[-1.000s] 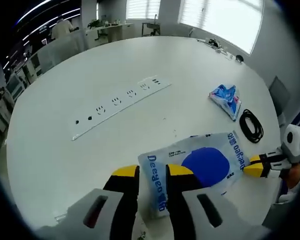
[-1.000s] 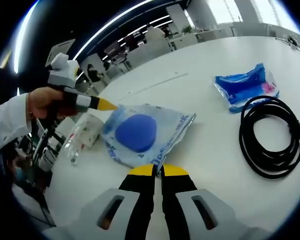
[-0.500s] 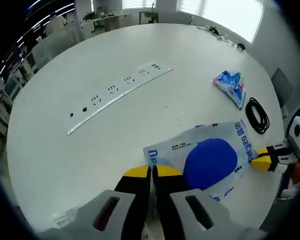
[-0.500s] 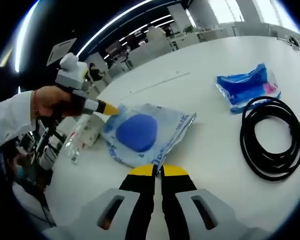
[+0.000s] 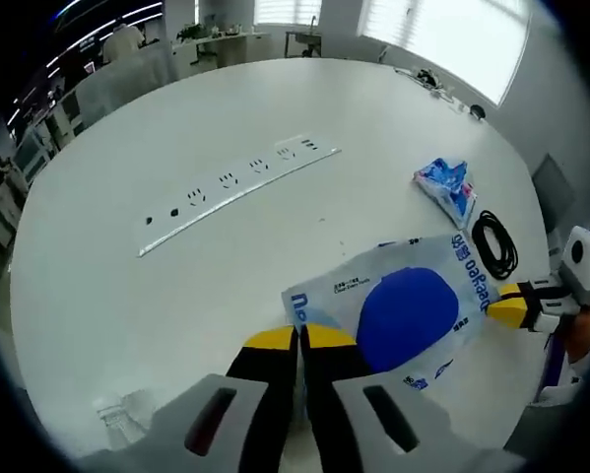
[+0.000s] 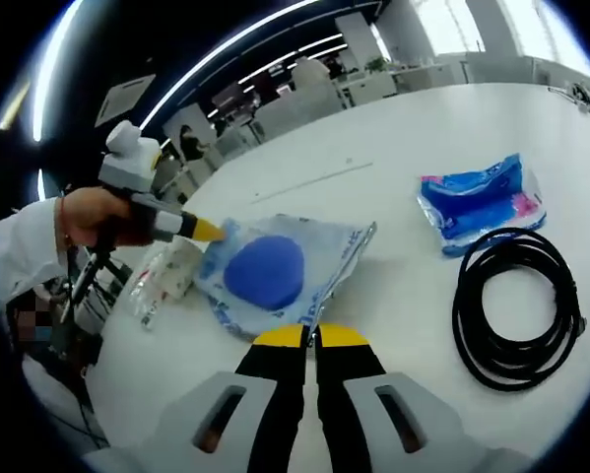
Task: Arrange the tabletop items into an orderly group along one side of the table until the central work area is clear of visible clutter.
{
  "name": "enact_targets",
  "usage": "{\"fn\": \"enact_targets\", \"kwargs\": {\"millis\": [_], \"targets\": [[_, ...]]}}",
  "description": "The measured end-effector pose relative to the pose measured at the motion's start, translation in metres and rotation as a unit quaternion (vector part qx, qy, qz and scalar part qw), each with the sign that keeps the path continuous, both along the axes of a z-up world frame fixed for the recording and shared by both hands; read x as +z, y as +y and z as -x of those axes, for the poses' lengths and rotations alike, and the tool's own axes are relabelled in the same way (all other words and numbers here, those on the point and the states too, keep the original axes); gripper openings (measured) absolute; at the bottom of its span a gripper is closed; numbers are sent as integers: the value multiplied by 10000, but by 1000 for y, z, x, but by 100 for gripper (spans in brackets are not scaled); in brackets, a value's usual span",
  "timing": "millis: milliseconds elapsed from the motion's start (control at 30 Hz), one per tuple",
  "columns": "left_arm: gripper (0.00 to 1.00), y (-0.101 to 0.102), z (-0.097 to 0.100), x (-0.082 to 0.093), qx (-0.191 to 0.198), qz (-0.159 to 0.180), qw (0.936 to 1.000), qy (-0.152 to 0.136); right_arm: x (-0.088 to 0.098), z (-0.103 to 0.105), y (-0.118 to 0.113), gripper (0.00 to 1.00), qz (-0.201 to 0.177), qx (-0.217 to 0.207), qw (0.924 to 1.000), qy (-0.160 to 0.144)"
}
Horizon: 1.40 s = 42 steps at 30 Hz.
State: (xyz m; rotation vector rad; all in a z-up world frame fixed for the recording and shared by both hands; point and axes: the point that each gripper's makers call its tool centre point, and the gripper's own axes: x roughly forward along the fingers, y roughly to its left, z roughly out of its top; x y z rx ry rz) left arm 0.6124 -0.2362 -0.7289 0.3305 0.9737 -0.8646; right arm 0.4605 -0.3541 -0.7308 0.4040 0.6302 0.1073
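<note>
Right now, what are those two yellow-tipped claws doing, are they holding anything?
Left gripper: shut on one edge of the clear bag with the blue disc.
Right gripper: shut on the opposite edge of the same bag.

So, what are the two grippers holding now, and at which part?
Both hold the clear bag with the blue disc: the left gripper is shut on one edge, the right gripper on the opposite edge.

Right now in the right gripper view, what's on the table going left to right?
Left gripper → small clear packet → clear bag with the blue disc → blue wipes pack → black cable coil.
</note>
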Motion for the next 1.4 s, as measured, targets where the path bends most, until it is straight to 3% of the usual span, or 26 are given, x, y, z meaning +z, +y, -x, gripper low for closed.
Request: {"fn": "enact_targets", "kwargs": {"millis": [267, 400, 667, 933, 1400], "targets": [[0, 1, 0, 16, 324, 331, 9989, 9, 17, -17, -18, 0, 327, 123, 9992, -169], [0, 4, 5, 14, 490, 476, 9976, 129, 26, -27, -29, 0, 464, 167, 9985, -237], [0, -4, 6, 20, 617, 649, 9959, 98, 39, -45, -48, 0, 958, 354, 9943, -312], [0, -21, 0, 21, 745, 865, 9934, 74, 29, -55, -69, 0, 1525, 457, 9872, -123], [0, -29, -2, -4, 962, 906, 9909, 256, 1, -60, -74, 0, 1838, 625, 9808, 207]]}}
